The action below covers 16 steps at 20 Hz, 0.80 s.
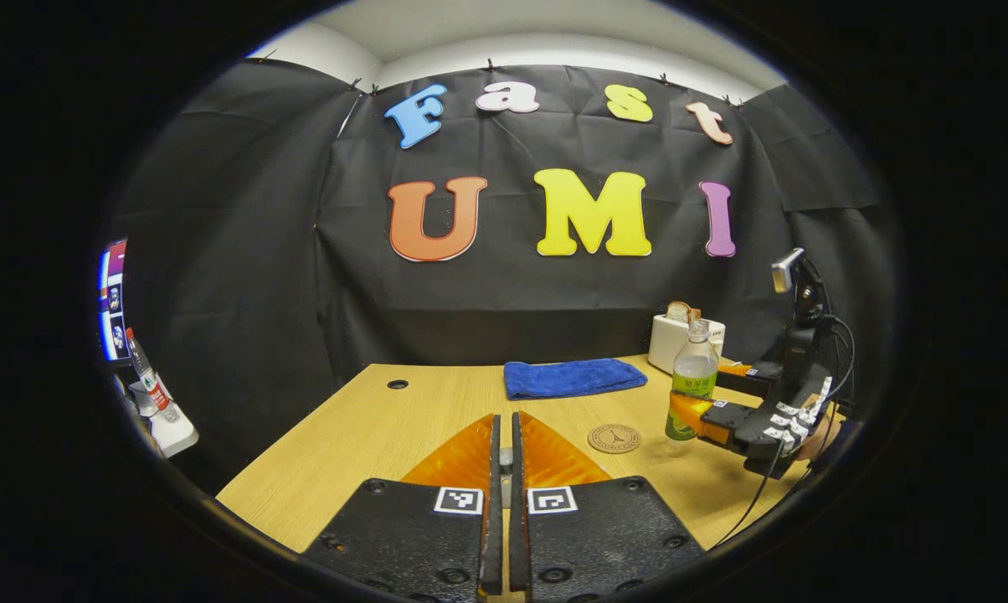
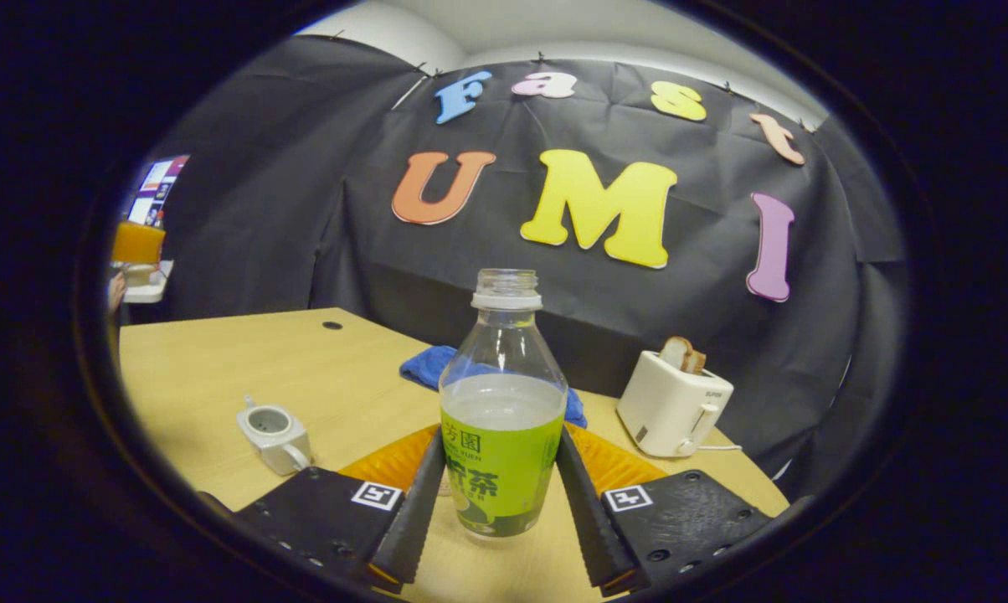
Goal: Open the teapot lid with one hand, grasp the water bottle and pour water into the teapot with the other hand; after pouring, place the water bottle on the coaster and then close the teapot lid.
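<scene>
A clear water bottle [image 2: 501,419] with a green label, uncapped and part full, stands upright between my right gripper's [image 2: 501,473] fingers, which press on its label from both sides. In the left gripper view the same bottle [image 1: 693,381] is at the right of the table, just right of the round coaster [image 1: 614,438], with the right gripper [image 1: 707,394] around its lower half. A small white teapot [image 2: 274,435] sits lidless on the table, left of the bottle. My left gripper [image 1: 505,429] is raised over the table, nearly closed on a small grey knob that looks like the teapot lid's.
A white toaster [image 2: 674,404] holding a bread slice stands at the back right of the wooden table [image 1: 345,444]. A folded blue towel [image 1: 573,377] lies at the back middle. A cable hole [image 1: 397,384] is at the back left. A side shelf with a bottle [image 1: 148,381] stands off the table's left.
</scene>
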Motion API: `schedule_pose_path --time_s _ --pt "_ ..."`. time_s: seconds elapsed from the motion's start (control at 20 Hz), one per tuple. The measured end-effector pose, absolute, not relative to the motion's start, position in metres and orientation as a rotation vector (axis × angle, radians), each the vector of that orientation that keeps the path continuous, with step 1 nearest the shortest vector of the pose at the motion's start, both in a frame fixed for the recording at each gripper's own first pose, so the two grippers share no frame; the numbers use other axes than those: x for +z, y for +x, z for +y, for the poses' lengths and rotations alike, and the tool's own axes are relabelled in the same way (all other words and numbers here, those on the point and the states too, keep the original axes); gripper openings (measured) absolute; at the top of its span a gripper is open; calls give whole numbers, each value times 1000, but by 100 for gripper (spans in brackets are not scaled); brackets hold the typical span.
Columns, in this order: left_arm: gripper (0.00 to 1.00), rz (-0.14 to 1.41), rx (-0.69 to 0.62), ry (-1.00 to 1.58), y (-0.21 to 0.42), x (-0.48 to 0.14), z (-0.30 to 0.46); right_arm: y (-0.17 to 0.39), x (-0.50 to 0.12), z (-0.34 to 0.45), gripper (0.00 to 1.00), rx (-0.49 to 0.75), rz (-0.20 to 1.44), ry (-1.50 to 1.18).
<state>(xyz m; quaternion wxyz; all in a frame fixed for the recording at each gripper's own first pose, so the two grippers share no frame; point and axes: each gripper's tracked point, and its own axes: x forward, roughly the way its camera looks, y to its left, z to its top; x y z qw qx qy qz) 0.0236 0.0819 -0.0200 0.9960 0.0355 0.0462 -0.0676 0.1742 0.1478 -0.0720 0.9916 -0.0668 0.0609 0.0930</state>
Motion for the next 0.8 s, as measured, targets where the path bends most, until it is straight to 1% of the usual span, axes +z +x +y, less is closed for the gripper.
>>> schedule_pose_path --time_s 0.1,0.15,0.4,0.45,0.6,0.75,0.8 --pt "6 103 -130 66 26 -23 84 186 -75 160 73 225 134 -104" --pt "6 107 -124 64 26 -25 87 191 -76 167 75 242 136 -100" --pt "6 135 -92 41 39 -36 97 215 -86 197 75 315 139 -94" --pt "5 142 -91 37 41 -40 96 218 -87 202 73 331 135 -86" --pt "6 152 -85 49 45 -44 96 228 -92 209 73 374 128 -73" --pt "6 158 -79 60 50 -49 95 237 -96 211 76 406 124 -72" --pt "6 157 -76 61 51 -49 95 240 -95 210 75 414 113 -81"
